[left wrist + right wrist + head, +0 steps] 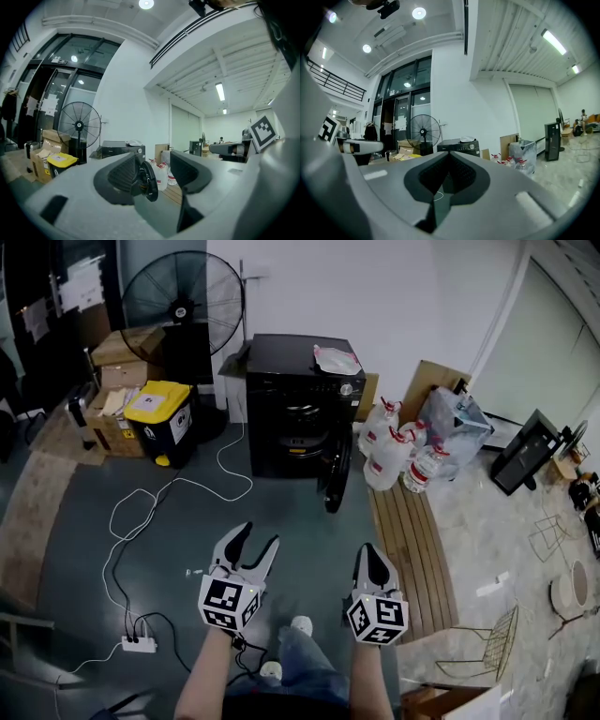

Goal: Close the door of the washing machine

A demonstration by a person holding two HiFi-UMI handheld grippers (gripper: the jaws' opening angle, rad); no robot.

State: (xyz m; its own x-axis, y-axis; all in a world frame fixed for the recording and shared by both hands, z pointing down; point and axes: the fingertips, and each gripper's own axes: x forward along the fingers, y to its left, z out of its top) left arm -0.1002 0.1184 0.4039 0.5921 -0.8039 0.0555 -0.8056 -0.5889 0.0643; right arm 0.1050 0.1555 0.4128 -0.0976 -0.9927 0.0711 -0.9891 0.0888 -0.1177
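Washing machine: black, against the wall, well ahead of both claws. Door: hung open at the front, near water bottles. Left claw: jaws apart, empty. Right claw: jaws together, empty, likely readied for pushing.

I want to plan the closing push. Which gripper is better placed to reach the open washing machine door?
Probably the right gripper: the open door hangs at the washing machine's right side, nearly ahead of it. The left gripper stands further left.
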